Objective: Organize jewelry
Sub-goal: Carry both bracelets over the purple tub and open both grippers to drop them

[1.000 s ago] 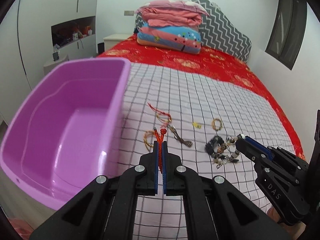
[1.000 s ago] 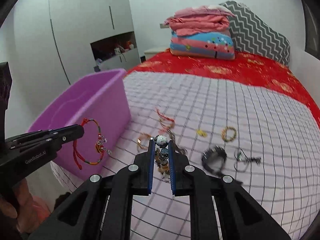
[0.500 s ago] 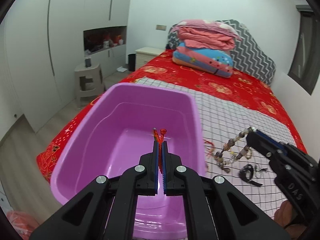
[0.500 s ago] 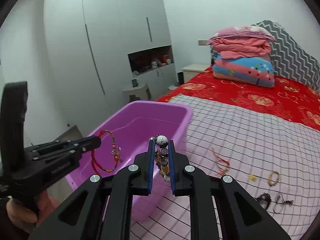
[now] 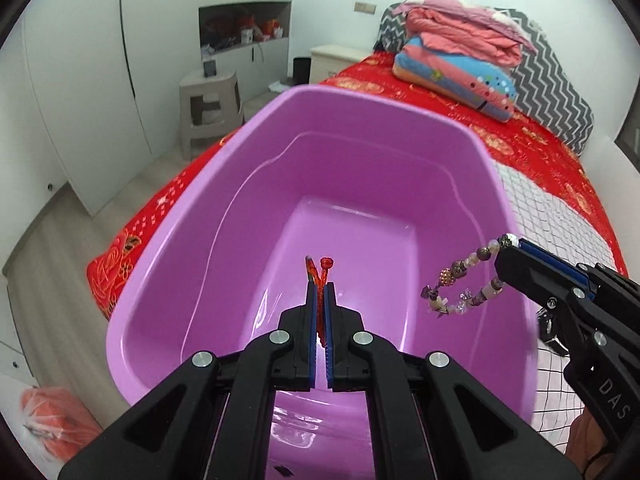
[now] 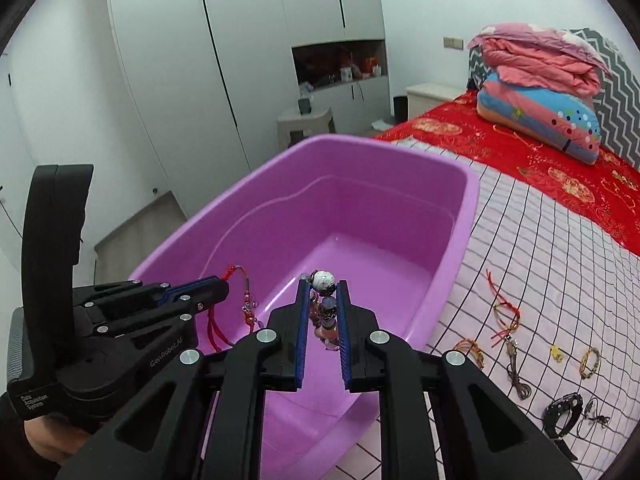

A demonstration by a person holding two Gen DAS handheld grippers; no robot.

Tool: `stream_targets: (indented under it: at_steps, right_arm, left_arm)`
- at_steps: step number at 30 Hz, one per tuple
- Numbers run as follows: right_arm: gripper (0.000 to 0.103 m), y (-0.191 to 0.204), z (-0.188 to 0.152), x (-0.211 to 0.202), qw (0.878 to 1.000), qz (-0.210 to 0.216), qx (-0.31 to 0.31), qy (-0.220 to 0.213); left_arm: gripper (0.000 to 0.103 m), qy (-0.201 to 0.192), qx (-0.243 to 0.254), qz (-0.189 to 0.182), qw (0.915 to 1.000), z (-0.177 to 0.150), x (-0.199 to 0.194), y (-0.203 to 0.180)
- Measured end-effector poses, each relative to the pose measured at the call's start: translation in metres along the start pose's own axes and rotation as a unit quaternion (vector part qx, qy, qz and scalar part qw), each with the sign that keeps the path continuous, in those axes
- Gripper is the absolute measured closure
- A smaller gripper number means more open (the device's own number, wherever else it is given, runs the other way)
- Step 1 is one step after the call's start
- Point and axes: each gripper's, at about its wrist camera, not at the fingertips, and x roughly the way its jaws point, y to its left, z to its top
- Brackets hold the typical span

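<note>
Red cord bracelet [image 5: 320, 280] mostly hidden between jaws, black strap [image 6: 564, 412] detail too small to tell

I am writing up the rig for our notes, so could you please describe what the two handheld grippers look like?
Both are matte black plastic. The left gripper and right gripper have flat parallel fingers lined with blue pads, on linkage arms with silver pivot bolts. The left body bears white lettering, "GenRobot.AI" and "Data Acquisition System", plus a tall black handle. The right shows "DAS". No cables visible.
</note>
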Motion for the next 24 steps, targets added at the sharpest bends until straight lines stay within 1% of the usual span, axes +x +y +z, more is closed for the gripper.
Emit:
stream_targets:
  at_steps: [4,11,13,15,16,17,18,19,20,21,23,24]
  right_arm:
    - [0.09,-0.002,-0.005,0.013,1.0,-0.004,-0.001,0.022]
    - [0.09,-0.004,-0.011,0.029,0.999,-0.007,-0.005,0.045]
    - [0.09,-0.006,-0.011,0.029,0.999,-0.011,-0.004,0.048]
    - [0.089,-0.007,-0.012,0.028,0.999,-0.015,-0.002,0.049]
    - [0.088,-0.007,-0.012,0.027,0.999,-0.018,-0.003,0.048]
    - [0.084,-0.007,-0.012,0.027,0.999,-0.02,-0.003,0.047]
    - [0.08,-0.007,-0.011,0.025,0.999,-0.021,-0.003,0.045]
    - [0.079,-0.008,-0.01,0.024,0.999,-0.021,-0.003,0.042]
    - [0.079,-0.008,-0.011,0.023,0.999,-0.022,-0.003,0.04]
    - [0.079,-0.009,-0.011,0.021,0.999,-0.023,-0.002,0.039]
    - [0.079,-0.011,-0.012,0.019,0.999,-0.025,0.003,0.035]
    - [0.079,-0.013,-0.012,0.018,0.999,-0.025,0.006,0.034]
  left_arm:
    - [0.099,0.01,-0.006,0.005,0.9999,-0.004,0.008,0.007]
    - [0.098,0.028,-0.011,0.017,0.9994,-0.007,0.019,0.01]
    - [0.097,0.031,-0.011,0.026,0.9991,-0.007,0.02,0.009]
    - [0.095,0.034,-0.009,0.046,0.9983,-0.008,0.019,0.007]
    - [0.085,0.035,-0.009,0.051,0.998,-0.008,0.019,0.008]
    - [0.064,0.037,-0.012,0.056,0.9977,-0.007,0.018,0.009]
    - [0.052,0.035,-0.014,0.058,0.9976,-0.008,0.016,0.01]
    - [0.031,0.03,-0.017,0.064,0.9974,-0.009,0.014,0.011]
    - [0.026,0.021,-0.018,0.067,0.9974,-0.009,0.01,0.012]
    - [0.026,0.017,-0.018,0.072,0.9971,-0.01,0.008,0.013]
    - [0.02,0.018,-0.018,0.078,0.9967,-0.009,0.005,0.014]
    - [0.019,0.018,-0.019,0.08,0.9965,-0.01,0.004,0.014]
